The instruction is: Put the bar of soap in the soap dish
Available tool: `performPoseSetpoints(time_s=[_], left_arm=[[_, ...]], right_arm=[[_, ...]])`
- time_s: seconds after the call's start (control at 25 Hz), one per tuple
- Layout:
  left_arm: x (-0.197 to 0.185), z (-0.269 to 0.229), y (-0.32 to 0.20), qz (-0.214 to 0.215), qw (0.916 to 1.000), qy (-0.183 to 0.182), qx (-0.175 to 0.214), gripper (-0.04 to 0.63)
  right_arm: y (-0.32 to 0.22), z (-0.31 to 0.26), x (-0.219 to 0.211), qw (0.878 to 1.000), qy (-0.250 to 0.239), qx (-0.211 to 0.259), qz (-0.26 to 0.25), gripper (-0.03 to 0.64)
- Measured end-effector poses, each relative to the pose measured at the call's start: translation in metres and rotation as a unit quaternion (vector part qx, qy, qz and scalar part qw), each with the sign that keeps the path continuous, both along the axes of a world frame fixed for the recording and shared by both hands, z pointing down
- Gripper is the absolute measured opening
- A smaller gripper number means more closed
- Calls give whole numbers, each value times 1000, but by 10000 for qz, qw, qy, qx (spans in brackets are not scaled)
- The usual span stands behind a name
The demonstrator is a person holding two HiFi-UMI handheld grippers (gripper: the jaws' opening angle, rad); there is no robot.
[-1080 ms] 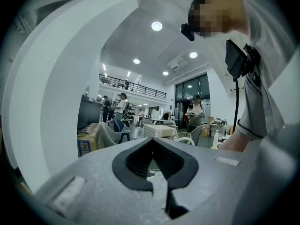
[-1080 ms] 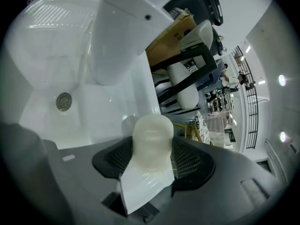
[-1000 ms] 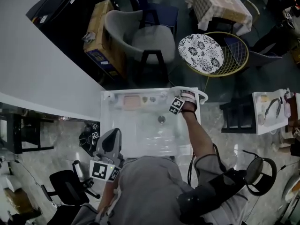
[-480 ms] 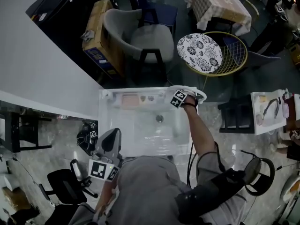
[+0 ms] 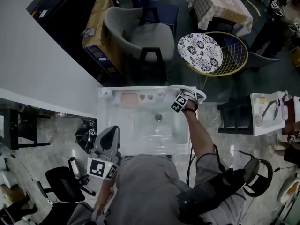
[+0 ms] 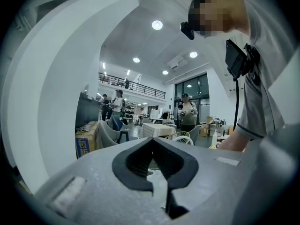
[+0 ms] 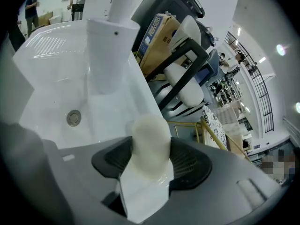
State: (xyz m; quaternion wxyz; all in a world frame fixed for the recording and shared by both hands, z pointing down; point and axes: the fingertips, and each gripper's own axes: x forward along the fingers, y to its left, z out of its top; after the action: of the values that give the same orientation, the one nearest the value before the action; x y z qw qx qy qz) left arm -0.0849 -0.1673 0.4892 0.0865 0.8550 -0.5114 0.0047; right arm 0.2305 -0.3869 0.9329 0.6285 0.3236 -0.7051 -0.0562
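Between the jaws of my right claw I grip the bar of soap; the sink lies just ahead. My left claw is closed and empty.

I hold the bar of soap on end, pinched by its flanks between the pads of my right gripper. It is a cream, smooth, rounded oval. The soap dish, a pale pinkish rectangle, lies flat on the sink's back ledge, at nine o'clock from the soap and well apart from it.
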Motion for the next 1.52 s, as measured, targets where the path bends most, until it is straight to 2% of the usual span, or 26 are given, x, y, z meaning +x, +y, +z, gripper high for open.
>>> performPoseSetpoints(time_s=[0.08, 0.16, 0.28, 0.48, 0.68, 0.84, 1.16, 1.28, 1.4, 1.52], left_arm=[[4, -1, -1, 44, 10000, 19, 11, 0], [9, -1, -1, 111, 9999, 32, 20, 0], [13, 0, -1, 182, 9998, 48, 4, 0], [16, 0, 1, 212, 9998, 44, -1, 0], [6, 1, 1, 93, 10000, 30, -8, 0], [5, 1, 1, 84, 10000, 50, -4, 0], [-2, -6, -5, 50, 9998, 152, 121, 0], [-1, -9, -7, 110, 9995, 253, 173, 0], [2, -10, -8, 196, 9989, 347, 246, 0], [2, -13, -8, 256, 9982, 432, 332, 0]], right_arm=[[6, -4, -6, 9997, -106, 195, -28, 230], [12, -7, -14, 9994, -154, 291, -106, 109], [13, -3, -19, 9997, -38, 188, -127, 107], [10, 13, -9, 9983, 544, -89, -212, 103], [4, 12, -10, 9987, 359, -299, -205, 110], [5, 12, -9, 9989, 350, -285, -126, 110], [23, 3, -10, 9985, -212, -321, 389, 111], [34, -10, -12, 9958, -569, -301, 649, 112], [48, -31, -18, 9866, -1202, -248, 1075, 112], [64, -64, -26, 9677, -1989, -112, 1547, 112]])
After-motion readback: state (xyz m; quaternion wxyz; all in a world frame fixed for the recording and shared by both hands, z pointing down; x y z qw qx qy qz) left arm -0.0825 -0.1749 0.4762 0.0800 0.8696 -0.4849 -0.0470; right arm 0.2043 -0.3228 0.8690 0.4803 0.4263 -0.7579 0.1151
